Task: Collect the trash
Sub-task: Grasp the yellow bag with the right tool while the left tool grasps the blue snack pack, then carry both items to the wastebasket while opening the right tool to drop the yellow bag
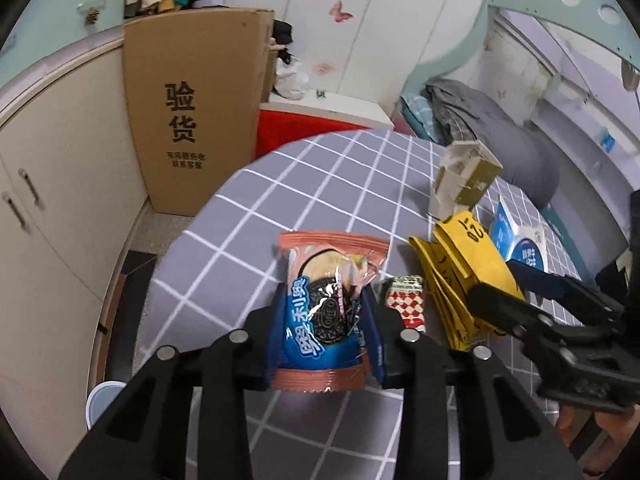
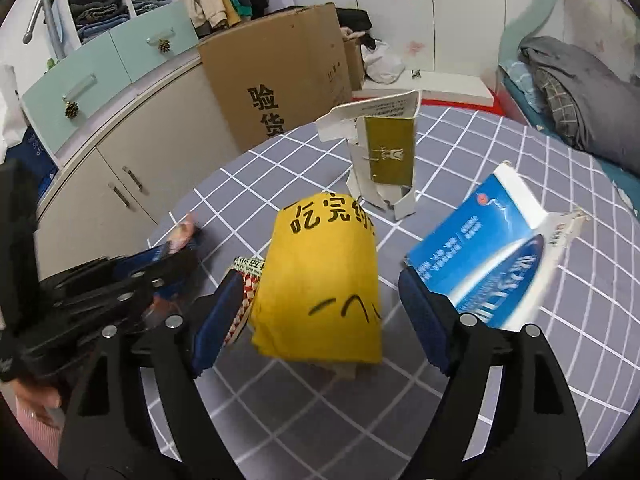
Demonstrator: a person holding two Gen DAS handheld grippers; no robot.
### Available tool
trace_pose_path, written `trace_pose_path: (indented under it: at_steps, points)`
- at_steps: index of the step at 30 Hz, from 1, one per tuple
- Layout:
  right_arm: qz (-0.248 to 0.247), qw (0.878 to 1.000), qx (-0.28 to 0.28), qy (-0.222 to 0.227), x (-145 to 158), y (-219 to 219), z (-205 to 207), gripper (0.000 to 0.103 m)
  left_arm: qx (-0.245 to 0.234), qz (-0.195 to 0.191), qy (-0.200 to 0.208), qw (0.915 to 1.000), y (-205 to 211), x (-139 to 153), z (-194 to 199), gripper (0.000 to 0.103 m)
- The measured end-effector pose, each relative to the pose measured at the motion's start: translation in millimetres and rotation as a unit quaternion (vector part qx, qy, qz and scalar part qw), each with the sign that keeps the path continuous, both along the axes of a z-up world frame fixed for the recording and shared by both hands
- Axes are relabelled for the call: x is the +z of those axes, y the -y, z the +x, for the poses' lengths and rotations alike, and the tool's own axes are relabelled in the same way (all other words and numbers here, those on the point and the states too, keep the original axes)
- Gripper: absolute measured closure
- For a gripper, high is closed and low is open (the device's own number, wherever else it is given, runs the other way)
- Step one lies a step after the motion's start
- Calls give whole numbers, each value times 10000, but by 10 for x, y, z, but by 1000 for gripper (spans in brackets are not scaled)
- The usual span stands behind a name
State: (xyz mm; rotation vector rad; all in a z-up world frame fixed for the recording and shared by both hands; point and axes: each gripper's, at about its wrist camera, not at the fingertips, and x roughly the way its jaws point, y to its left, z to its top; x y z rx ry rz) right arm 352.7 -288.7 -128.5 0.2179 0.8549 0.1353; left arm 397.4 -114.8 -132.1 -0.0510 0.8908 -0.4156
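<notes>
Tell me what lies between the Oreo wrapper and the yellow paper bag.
A small red-and-white checkered wrapper lies between the Oreo wrapper and the yellow paper bag, seen best in the left wrist view.

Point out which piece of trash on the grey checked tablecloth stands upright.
The torn white-and-gold cardboard carton at the far side. It stands on end; the Oreo wrapper, yellow paper and blue-and-white box do not.
</notes>
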Motion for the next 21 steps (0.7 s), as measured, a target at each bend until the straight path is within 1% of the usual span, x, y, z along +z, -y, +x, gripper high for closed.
trace_pose_path:
  at_steps: [1,2,4,8,10,13,16,19,21]
  points:
    - [74,10000,14,-48,-23,-3,23,43,49,20,57,10000,-46,24,-25,69]
    - [96,9999,15,-107,-47,-4,39,58,76,26,87,9999,-72,42,-45,69]
    - [100,9999,-42,-118,-72,15,20,70,114,-46,121,9999,-162,92,-92,69]
    - [67,9998,-164,26,-17,39,-114,76,195,-162,189,9995,-331,179,-197,69]
    - [-36,9996,-221,186,73,23,-214,76,249,-248,223,9991,-438,231,-268,69]
    - [-189,9980,-266,542,313,-75,-427,76,338,-394,286,9982,-573,317,-396,69]
    - [-215,9969,-122,750,522,-252,-558,76,434,-523,346,9971,-741,399,-536,70]
    - [-221,9960,77,862,647,-469,-647,76,564,-620,405,9957,-969,484,-673,70]
    - [-117,9953,304,907,724,-686,-688,76,641,-661,446,9948,-1116,529,-763,70]
